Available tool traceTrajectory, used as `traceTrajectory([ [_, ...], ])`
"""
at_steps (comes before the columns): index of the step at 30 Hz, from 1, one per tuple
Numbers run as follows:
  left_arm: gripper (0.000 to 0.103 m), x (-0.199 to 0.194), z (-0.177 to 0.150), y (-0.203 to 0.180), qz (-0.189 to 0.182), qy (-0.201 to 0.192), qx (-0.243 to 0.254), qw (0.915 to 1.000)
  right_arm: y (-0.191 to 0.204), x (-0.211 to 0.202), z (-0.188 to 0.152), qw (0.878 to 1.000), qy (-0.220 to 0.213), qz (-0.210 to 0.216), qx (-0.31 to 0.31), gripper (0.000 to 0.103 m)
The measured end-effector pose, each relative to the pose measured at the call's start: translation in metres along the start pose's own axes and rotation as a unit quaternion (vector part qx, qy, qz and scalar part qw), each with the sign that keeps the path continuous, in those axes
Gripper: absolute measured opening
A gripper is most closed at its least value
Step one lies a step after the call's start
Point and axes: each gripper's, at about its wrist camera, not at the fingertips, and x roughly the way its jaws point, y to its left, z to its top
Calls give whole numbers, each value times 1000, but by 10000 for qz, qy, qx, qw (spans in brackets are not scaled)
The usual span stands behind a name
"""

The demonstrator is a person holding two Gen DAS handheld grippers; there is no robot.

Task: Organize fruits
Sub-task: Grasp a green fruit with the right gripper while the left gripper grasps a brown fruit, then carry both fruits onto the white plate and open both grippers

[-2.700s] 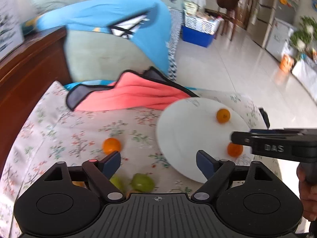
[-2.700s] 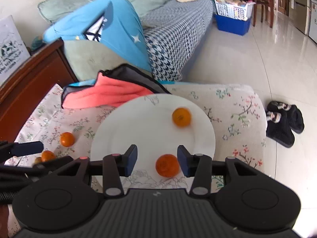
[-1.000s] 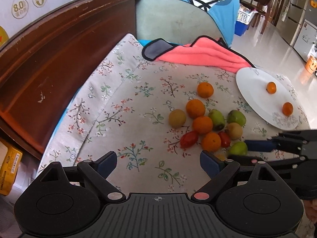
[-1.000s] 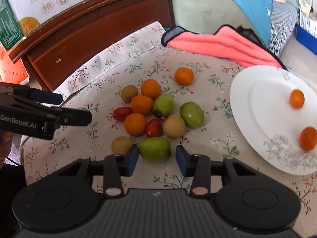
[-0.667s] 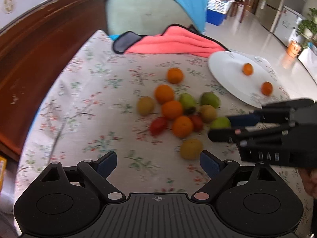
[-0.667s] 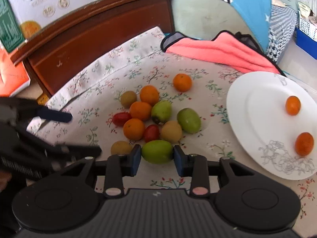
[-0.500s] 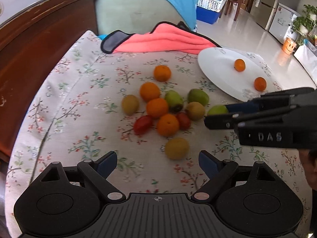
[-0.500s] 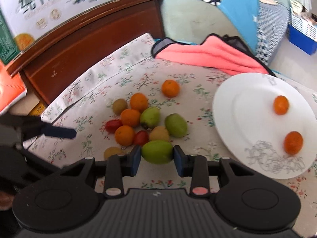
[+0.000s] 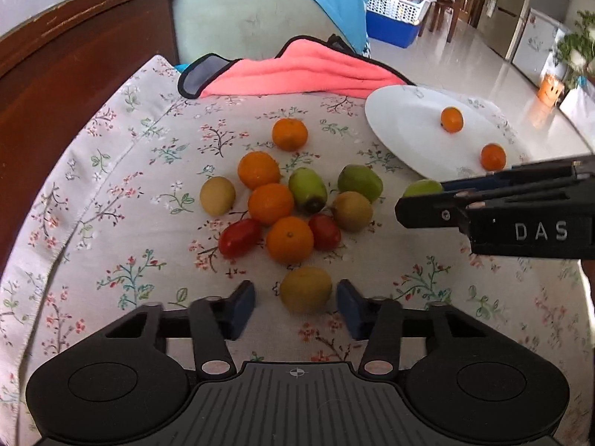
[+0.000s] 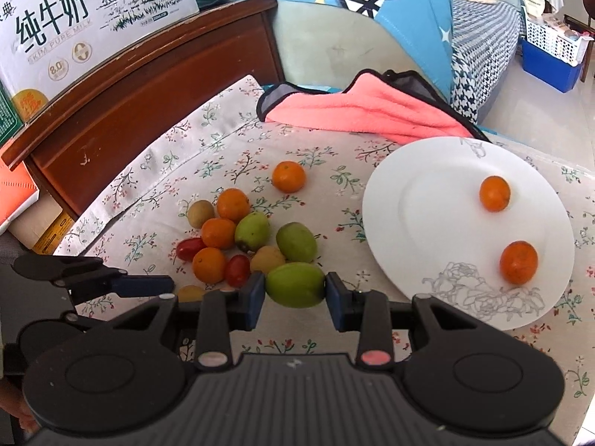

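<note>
While the right gripper (image 10: 295, 295) clamps a green fruit (image 10: 295, 284) between its blue pads, lifted just off the flowered cloth (image 9: 156, 171) near the white plate (image 10: 438, 193), the left gripper (image 9: 296, 304) has just been closing around a yellow-brown fruit (image 9: 305, 289) at the near edge of the pile; a sliver of cloth shows on either side of that fruit, so the pads bracket it without yet pressing. Farther back on the cloth lie the remaining oranges, green fruits, yellow-brown ones and two small red tomatoes (image 9: 240, 237), packed close and touching one another, and two small oranges (image 10: 494, 193) already sit on the plate to the right. My worry is the round, smooth shape of these fruits: if the left pads meet the yellow-brown one off its middle, it will likely squirt away into the cluster or roll towards the near edge of the cloth. A hard squeeze could bruise it. The green fruit is gripped across its long axis, so a tilt on the way to the plate might let it slip, and a drop from any height onto the smooth plate could send it, or the oranges there, rolling off the far rim.
</note>
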Motion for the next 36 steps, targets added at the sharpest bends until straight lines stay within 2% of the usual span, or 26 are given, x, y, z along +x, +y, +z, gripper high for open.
traceTrajectory([
  [1, 35, 0, 1, 2, -42, -12, -78, 10000, -1, 0, 0, 10000, -5, -5, 11, 35],
  [2, 27, 0, 1, 2, -87, -32, -110, 9999, -1, -1, 0, 10000, -6, -10, 17, 35],
  [8, 27, -2, 3, -1, -121, -46, -138, 9998, -5, -5, 2, 10000, -28, -49, 82, 35],
  [12, 27, -10, 10, -2, -101, -203, -198, 9995, -12, -9, 5, 9998, -59, -37, 176, 35],
  [18, 27, -22, 32, -11, -263, -562, -294, 9976, -34, -26, 17, 9983, -320, -54, 492, 35],
  [25, 27, -20, 56, -30, -443, -851, -336, 9948, -73, -52, 33, 9929, -749, -294, 876, 35],
  [30, 27, -7, 68, -45, -548, -881, -295, 9942, -105, -62, 37, 9864, -874, -495, 1301, 35],
  [34, 27, 8, 73, -58, -599, -784, -246, 9948, -127, -58, 33, 9791, -765, -596, 1789, 35],
  [36, 27, 14, 76, -63, -641, -752, -238, 9948, -132, -55, 30, 9763, -685, -501, 1989, 35],
])
